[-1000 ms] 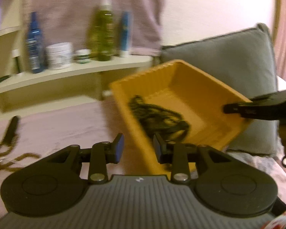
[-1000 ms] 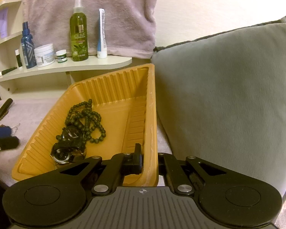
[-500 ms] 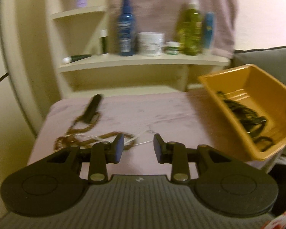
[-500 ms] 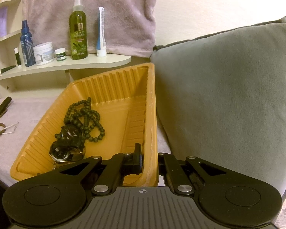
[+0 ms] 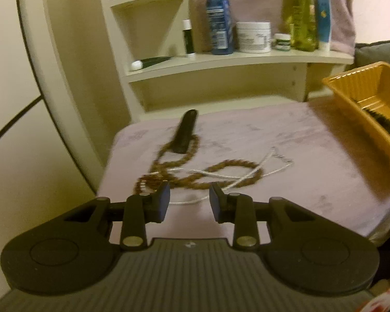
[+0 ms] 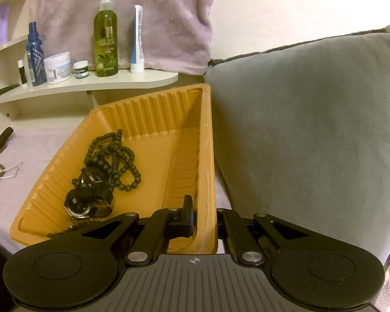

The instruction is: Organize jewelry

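My right gripper (image 6: 204, 217) clamps the near wall of the ribbed orange plastic tray (image 6: 153, 109) to steady it, while my empty, parted left gripper (image 5: 189, 199) aims at the brown beaded necklace (image 5: 231, 173) at twelve o'clock on the lilac cloth (image 5: 299, 140), the tray at two o'clock.

tray (image 6: 148, 109): 1 | watch (image 6: 87, 204): 1 | brown necklace (image 5: 221, 171): 1 | bottles (image 6: 106, 39): 2 | jars (image 6: 57, 67): 2

Both grippers, the left gripper (image 5: 189, 199) and the right gripper (image 6: 204, 214), are matte black: ribbed grey base (tiny white crosshair mark), round side discs, silver screws.
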`<state>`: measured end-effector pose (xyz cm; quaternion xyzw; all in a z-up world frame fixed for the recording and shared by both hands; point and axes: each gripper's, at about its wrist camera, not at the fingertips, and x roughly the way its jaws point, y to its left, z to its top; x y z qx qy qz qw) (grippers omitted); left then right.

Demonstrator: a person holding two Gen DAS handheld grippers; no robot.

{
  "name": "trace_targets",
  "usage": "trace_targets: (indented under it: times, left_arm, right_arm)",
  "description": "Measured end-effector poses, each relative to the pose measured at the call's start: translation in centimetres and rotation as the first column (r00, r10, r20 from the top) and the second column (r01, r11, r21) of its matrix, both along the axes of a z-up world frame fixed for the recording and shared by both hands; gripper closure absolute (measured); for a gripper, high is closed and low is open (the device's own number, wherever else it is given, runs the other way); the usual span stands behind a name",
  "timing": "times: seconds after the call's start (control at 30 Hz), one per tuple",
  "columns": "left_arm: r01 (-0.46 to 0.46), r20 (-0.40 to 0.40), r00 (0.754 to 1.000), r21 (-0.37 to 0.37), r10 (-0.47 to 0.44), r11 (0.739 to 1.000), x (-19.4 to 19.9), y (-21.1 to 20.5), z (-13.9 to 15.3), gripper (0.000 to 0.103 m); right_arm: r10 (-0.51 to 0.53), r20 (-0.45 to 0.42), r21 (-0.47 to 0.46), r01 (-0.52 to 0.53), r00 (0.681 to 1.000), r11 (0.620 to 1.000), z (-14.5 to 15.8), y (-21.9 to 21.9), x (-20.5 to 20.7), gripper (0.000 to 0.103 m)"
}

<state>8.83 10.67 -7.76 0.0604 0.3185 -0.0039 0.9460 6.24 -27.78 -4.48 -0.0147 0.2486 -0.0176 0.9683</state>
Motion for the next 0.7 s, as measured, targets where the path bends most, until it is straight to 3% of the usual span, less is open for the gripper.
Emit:
trace_targets:
  times: [0.23, 0.63, 0.7]
  left_arm:
    - [-0.030, -0.023, 0.999, 0.051, 0.031, 0.998, 1.5, 2.1, -1.0, 0.078]
    - [-0.001, -0.070, 0.998, 0.116, 0.009, 0.993, 3.3, 1.8, -2.3, 0.091]
    - [-0.003, -0.074, 0.997, 0.110, 0.012, 0.994, 3.2, 1.8, -2.2, 0.099]
  right_arm:
    - [-0.003, -0.007, -0.004, 0.003, 1.000, 1.000, -0.1, 0.0, 0.2, 0.099]
    - [-0.004, -0.010, -0.007, 0.004, 1.000, 1.000, -0.2, 0.0, 0.3, 0.099]
    - [-0.004, -0.010, -0.006, 0.004, 1.000, 1.000, -0.2, -0.1, 0.3, 0.099]
